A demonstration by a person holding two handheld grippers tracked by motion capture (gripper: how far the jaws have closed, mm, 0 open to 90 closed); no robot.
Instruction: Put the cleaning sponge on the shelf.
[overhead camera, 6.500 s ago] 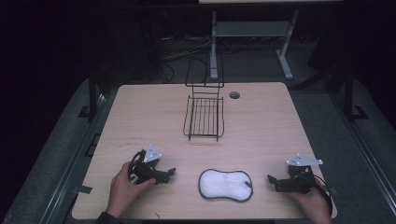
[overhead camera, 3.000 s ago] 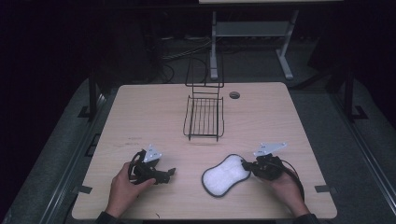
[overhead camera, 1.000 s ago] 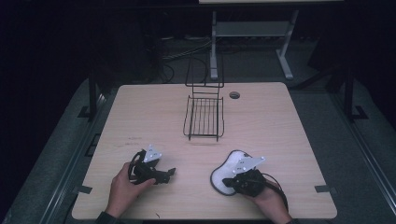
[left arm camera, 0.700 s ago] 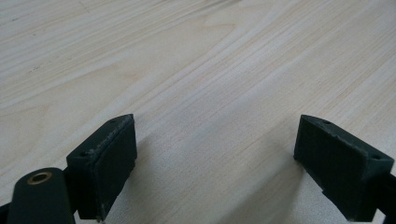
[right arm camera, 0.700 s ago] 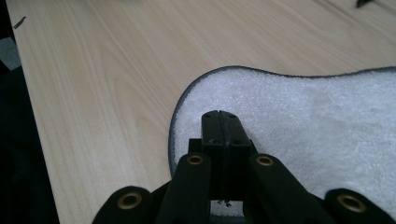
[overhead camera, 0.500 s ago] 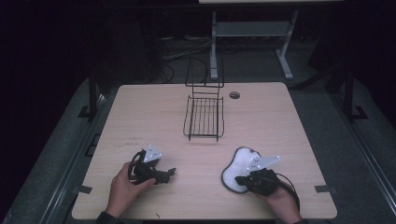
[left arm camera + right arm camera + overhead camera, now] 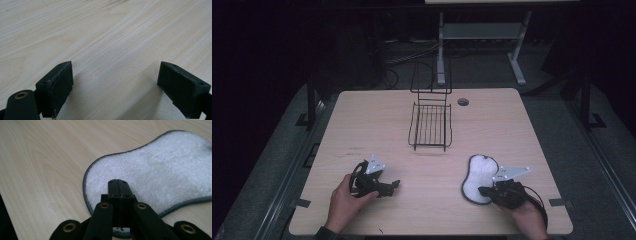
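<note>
A white fluffy pad (image 7: 479,172) with a dark grey rim lies on the wooden table (image 7: 372,120) at the front right, long side pointing away from me. My right gripper (image 7: 482,190) is at its near end. In the right gripper view the jaws are shut tight (image 7: 117,182), their tips resting on top of the pad (image 7: 165,167), with no fabric visible between them. My left gripper (image 7: 395,184) rests on the table at the front left, open. Bare wood shows between its jaws (image 7: 115,82).
A black wire basket (image 7: 430,126) with a tall wire back stands at the table's middle rear. A round cable hole (image 7: 463,102) is to the right of it. Beyond the far edge stands a grey metal stand (image 7: 482,30) on a dark floor.
The right gripper came in from the far right onto the pad, turned it from lying crosswise to pointing away, and has slid it rightward. The left gripper has stayed still.
</note>
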